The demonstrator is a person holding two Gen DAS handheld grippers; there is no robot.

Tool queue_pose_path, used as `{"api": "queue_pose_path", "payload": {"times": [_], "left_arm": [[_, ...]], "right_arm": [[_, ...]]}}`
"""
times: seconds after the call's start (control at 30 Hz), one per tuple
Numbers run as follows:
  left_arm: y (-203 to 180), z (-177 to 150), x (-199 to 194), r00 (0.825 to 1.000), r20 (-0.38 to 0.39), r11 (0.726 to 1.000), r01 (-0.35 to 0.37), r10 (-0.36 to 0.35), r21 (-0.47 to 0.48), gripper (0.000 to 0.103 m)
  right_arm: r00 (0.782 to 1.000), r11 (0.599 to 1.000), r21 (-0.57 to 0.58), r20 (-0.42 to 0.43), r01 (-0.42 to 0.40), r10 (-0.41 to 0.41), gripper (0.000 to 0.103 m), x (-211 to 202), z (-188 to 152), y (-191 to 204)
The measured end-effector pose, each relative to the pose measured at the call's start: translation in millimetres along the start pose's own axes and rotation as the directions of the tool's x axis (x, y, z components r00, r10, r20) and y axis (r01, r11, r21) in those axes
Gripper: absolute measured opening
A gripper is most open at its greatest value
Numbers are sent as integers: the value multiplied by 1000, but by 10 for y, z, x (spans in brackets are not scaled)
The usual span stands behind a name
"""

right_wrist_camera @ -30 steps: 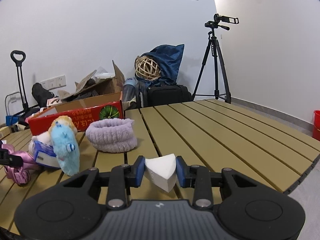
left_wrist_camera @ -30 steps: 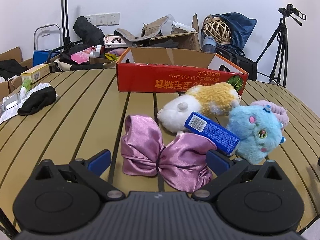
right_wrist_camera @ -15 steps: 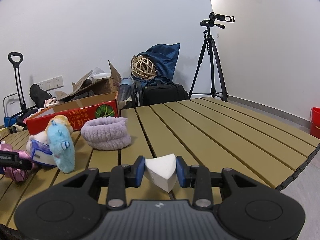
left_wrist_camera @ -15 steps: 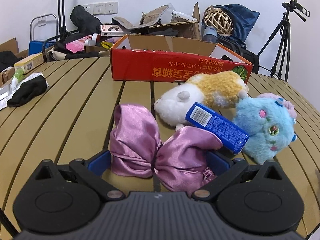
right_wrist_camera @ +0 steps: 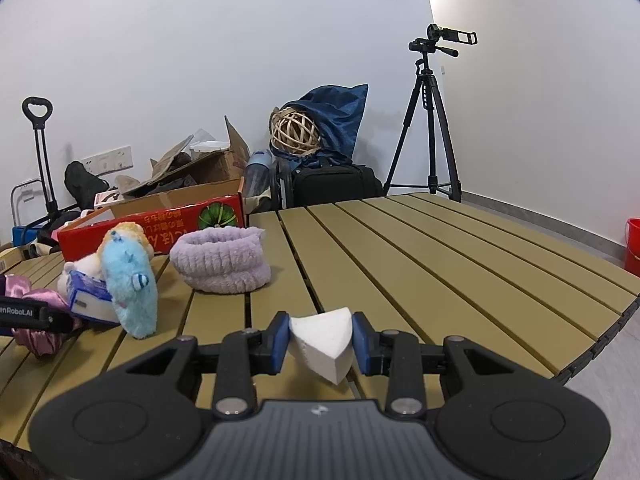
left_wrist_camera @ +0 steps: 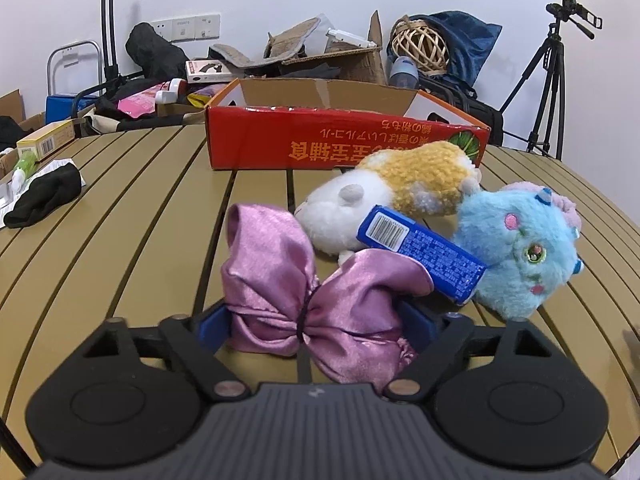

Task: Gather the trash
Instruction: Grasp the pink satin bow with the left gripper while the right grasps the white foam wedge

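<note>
My right gripper (right_wrist_camera: 320, 338) is shut on a white foam wedge (right_wrist_camera: 322, 342) and holds it just above the slatted table (right_wrist_camera: 440, 264). My left gripper (left_wrist_camera: 314, 322) is open with its blue pads on either side of a pink satin bow (left_wrist_camera: 304, 296) that lies on the table; the pads touch or nearly touch the bow. A blue wrapper box (left_wrist_camera: 420, 248) leans on the bow and on a white and orange plush (left_wrist_camera: 392, 188). A blue plush (left_wrist_camera: 520, 248) lies to the right. The bow also shows in the right wrist view (right_wrist_camera: 32, 312).
A red open cardboard box (left_wrist_camera: 344, 144) stands at the back of the table. A purple knitted band (right_wrist_camera: 222, 258) lies near the plushes. A black cloth (left_wrist_camera: 44, 196) and small boxes lie at the far left. Clutter, a tripod (right_wrist_camera: 430, 120) and a red bucket (right_wrist_camera: 633, 246) stand beyond the table.
My left gripper has moved forward so that the bow now sits between its pads, and the pads have narrowed around it. My right gripper has kept hold of the foam wedge and shifted slightly.
</note>
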State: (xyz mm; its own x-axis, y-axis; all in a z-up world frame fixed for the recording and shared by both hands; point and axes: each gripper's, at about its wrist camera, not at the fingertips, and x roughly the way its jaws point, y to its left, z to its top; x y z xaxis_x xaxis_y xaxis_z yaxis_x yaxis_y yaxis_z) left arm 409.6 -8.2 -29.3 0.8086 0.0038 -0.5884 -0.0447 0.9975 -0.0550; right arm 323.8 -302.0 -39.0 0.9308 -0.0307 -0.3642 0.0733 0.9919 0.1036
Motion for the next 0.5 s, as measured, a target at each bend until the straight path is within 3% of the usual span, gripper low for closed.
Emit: {"api": "queue_pose_path", "payload": {"times": [0.07, 0.27, 0.5], "left_arm": [[18, 5, -6, 1000, 3, 1000, 4, -4, -4, 71], [10, -6, -42, 1000, 23, 1000, 2, -2, -3, 59], [16, -13, -152, 998, 52, 1000, -22, 23, -14, 54]], "right_arm": [[1000, 1000, -3, -3, -1, 1, 33, 4, -5, 8], [1000, 1000, -15, -8, -6, 6, 33, 10, -22, 31], [1000, 1000, -21, -6, -11, 11, 33, 16, -14, 42]]}}
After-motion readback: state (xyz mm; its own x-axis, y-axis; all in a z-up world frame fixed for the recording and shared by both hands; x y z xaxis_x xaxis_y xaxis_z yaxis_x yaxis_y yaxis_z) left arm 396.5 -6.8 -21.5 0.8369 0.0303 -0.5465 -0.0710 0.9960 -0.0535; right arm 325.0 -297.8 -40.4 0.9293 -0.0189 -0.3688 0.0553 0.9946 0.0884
